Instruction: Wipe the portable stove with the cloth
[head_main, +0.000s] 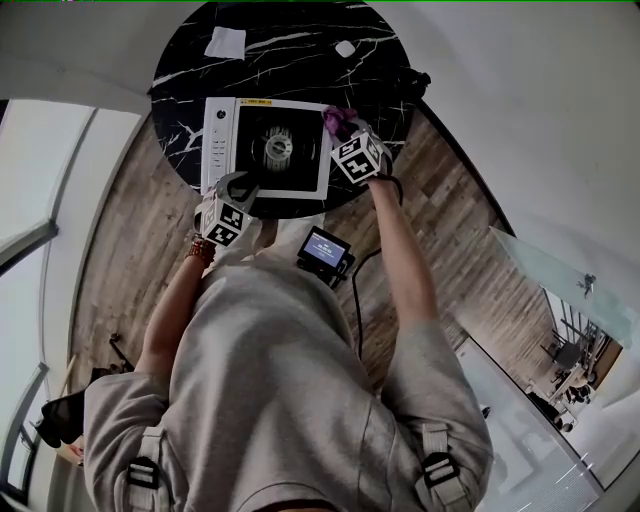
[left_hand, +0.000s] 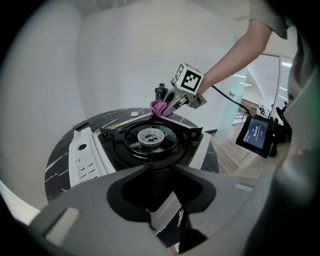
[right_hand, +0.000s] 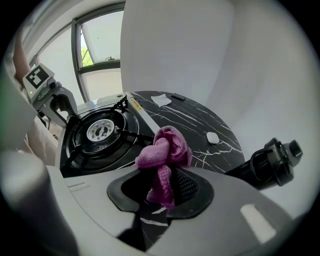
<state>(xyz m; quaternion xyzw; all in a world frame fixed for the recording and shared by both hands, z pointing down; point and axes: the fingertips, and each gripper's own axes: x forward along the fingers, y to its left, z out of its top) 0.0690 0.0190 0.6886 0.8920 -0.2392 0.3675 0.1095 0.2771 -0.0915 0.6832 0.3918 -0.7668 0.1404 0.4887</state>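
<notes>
Two grippers here, both at the portable stove (head_main: 275, 145), which sits on a round black marble table (head_main: 290, 50). From the head view, the left gripper (head_main: 238, 190) is at the stove's near edge. The right gripper (head_main: 345, 130) is over at the far right corner with a purple cloth (head_main: 335, 118) bunched at its tip. There's a small screen (head_main: 325, 250) at the person's waist too.

In the left gripper view the jaws are partly apart and straddle the stove's white near rim. I can't really make out the pads pressing on it, so I'd call it loose around the rim. Past them you get the round burner (left_hand: 149, 136) in its black tray and the white control strip (left_hand: 87, 160) on the left. The right gripper shows at the far corner with the cloth.

In the right gripper view the jaws are pinched tight on the cloth, which bulges out above them in a wad. It hangs over the marble just beside the stove's right edge, and I can't tell if it's actually touching the stove
</notes>
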